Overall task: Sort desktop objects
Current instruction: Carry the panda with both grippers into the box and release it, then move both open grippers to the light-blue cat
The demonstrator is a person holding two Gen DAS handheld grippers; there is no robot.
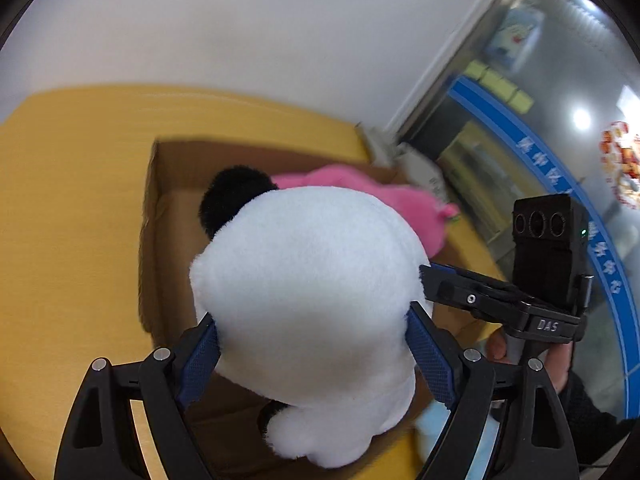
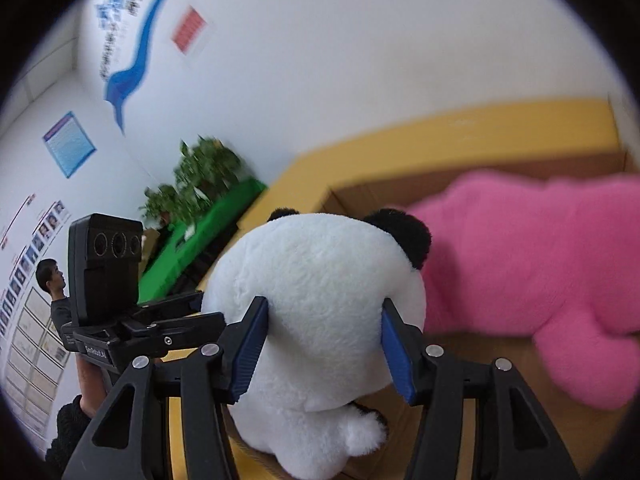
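Note:
A white panda plush (image 1: 312, 288) with black ears hangs over an open cardboard box (image 1: 160, 200) on the yellow table (image 1: 60, 208). My left gripper (image 1: 312, 316) is shut on the panda, its blue pads (image 1: 200, 356) pressed into the fur on both sides. The right gripper (image 1: 436, 280) reaches in from the right and touches the plush. In the right wrist view the right gripper (image 2: 324, 302) is likewise shut on the panda (image 2: 320, 280), and the left gripper (image 2: 192, 306) comes in from the left. A pink plush (image 2: 520, 264) lies in the box (image 2: 360, 196) just behind the panda.
The white wall stands close behind the table (image 2: 440, 132). A glass door (image 1: 520, 140) is to the right. Green plants (image 2: 200, 176) and a green-covered surface (image 2: 192, 248) lie off the table's left end, with a person (image 2: 52, 284) standing beyond. Something pale blue (image 1: 432, 424) shows under the panda.

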